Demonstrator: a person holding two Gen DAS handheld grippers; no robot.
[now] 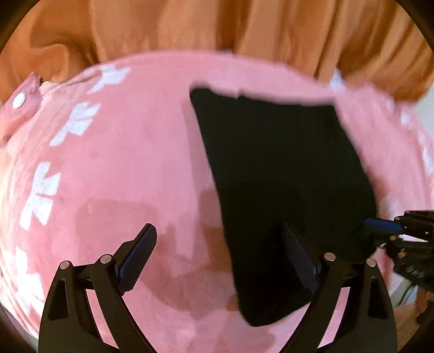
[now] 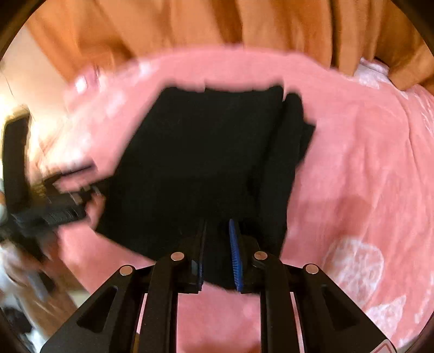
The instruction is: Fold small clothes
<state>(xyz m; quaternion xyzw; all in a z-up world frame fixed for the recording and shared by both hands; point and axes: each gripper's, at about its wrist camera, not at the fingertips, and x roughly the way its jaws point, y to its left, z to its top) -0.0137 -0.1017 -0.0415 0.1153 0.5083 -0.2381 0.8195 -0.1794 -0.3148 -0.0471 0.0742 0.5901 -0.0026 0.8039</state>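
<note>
A black garment (image 1: 282,173) lies folded on a pink blanket (image 1: 130,163). My left gripper (image 1: 219,230) is open, its left finger over bare blanket and its right finger over the garment's near left edge. In the right wrist view the garment (image 2: 206,152) fills the middle, with a folded layer along its right side. My right gripper (image 2: 218,225) is shut on the garment's near edge, cloth pinched between the pads. The right gripper shows at the right edge of the left wrist view (image 1: 379,226). The left gripper (image 2: 81,201) shows blurred at the garment's left side.
The pink blanket has white patterns (image 1: 40,195) along its left side and white hearts (image 2: 355,260) at the near right. Orange curtains (image 1: 244,24) hang behind the far edge. A pink strap with a snap button (image 1: 19,101) lies at the far left.
</note>
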